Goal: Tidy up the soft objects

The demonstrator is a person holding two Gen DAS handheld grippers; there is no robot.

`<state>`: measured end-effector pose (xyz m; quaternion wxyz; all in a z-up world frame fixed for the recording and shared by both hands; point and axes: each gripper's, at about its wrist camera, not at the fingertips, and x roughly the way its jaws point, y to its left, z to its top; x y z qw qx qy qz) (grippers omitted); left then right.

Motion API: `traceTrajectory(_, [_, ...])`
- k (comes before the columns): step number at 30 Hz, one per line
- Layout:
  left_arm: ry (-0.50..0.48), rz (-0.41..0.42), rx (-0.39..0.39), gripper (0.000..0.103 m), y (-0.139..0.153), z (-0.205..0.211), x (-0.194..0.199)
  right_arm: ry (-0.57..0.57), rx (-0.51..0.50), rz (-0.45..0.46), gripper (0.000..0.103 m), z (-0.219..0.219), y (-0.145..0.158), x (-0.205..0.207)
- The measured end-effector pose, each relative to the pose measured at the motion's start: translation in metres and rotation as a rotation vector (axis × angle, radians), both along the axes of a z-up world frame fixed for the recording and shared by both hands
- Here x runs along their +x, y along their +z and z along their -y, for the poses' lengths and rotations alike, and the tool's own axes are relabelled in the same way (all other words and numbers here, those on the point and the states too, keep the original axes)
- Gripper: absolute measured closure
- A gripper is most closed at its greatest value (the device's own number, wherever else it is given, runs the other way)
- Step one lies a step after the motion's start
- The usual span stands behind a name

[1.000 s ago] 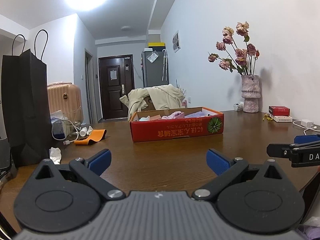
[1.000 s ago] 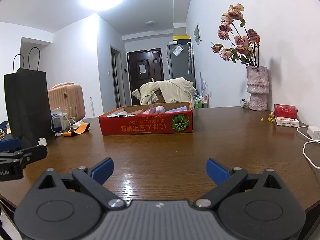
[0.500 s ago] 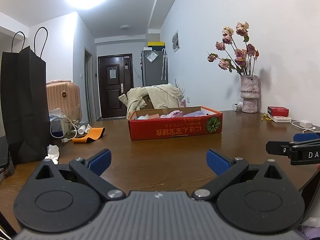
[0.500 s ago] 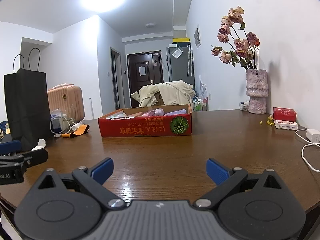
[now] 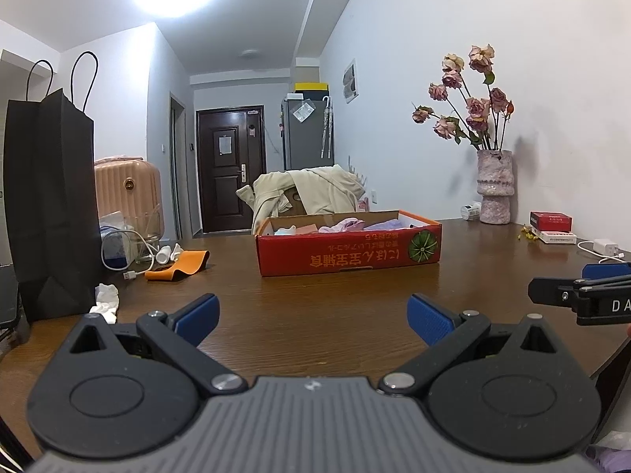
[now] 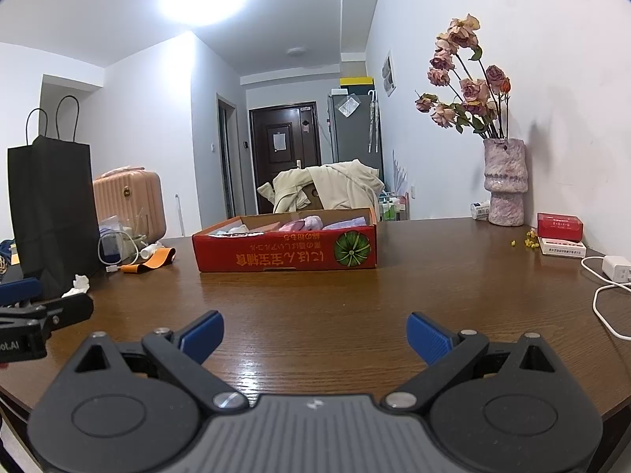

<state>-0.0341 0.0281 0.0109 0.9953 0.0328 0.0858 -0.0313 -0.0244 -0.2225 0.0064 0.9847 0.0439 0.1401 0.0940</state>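
Note:
A red cardboard box [image 5: 349, 250] [image 6: 286, 250] with a watermelon print sits mid-table and holds pink, lilac and pale soft items [image 5: 347, 224] [image 6: 307, 222]. My left gripper [image 5: 313, 317] is open and empty, low over the near table edge. My right gripper [image 6: 315, 335] is open and empty beside it. Each gripper's tip shows at the side of the other's view. A white crumpled cloth [image 5: 105, 298] [image 6: 77, 285] lies by the black bag. An orange strap [image 5: 177, 270] [image 6: 152, 262] lies left of the box.
A black paper bag [image 5: 49, 205] [image 6: 53, 213] stands at the left. A pink vase with dried roses [image 5: 495, 187] [image 6: 504, 181], a red carton [image 6: 560, 226] and a white charger with cable [image 6: 615, 272] are at the right. A coat-draped chair [image 5: 307, 193] stands behind the table.
Both grippers have dropped slightly and stay open. The box and the cloths have not moved.

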Motion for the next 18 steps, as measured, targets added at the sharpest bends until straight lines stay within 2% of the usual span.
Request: traceTrajectory(18, [0.005, 0.008, 0.0, 0.0, -0.0004, 0.0009, -0.0022, -0.001, -0.001, 0.004, 0.003, -0.0003, 0.0005, -0.0006])
